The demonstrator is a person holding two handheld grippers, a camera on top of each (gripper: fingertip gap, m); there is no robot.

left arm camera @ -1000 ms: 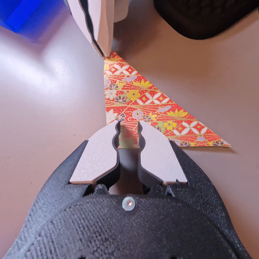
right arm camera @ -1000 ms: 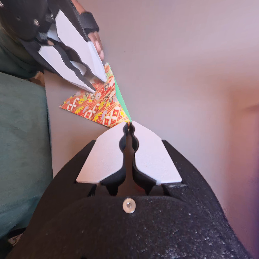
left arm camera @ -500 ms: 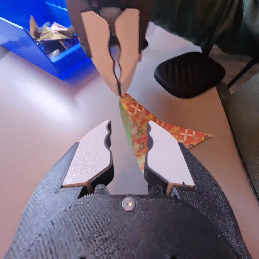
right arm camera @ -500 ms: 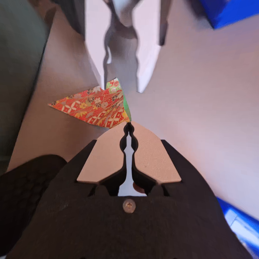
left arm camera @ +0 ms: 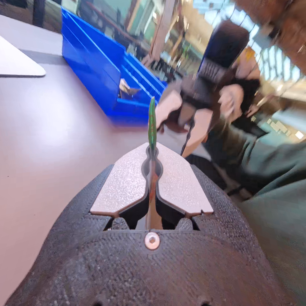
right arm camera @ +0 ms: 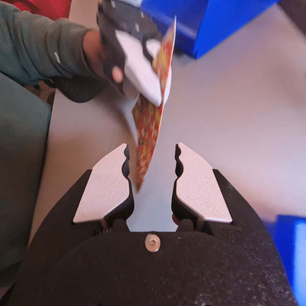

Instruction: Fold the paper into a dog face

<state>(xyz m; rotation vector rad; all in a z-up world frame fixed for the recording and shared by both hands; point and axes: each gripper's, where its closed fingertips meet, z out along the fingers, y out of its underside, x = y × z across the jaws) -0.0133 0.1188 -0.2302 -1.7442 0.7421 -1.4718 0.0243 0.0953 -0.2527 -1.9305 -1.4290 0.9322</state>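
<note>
Since a second ago the paper (right arm camera: 149, 132) has left the table (right arm camera: 231, 124), pinched edge-on in the closed left gripper (left arm camera: 152, 146), its long axis pointing down between the wide-open, empty right gripper (right arm camera: 152, 146).

Right gripper (right arm camera: 152, 149): jaws spread wide, nothing between the pads in contact. The folded paper (right arm camera: 149, 132), red with a floral pattern, hangs on edge above the grey table (right arm camera: 231, 124), its lower corner between the open fingers. The left gripper (right arm camera: 149, 92), beyond, clamps the paper. A blue bin (right arm camera: 215, 24) stands behind.
</note>
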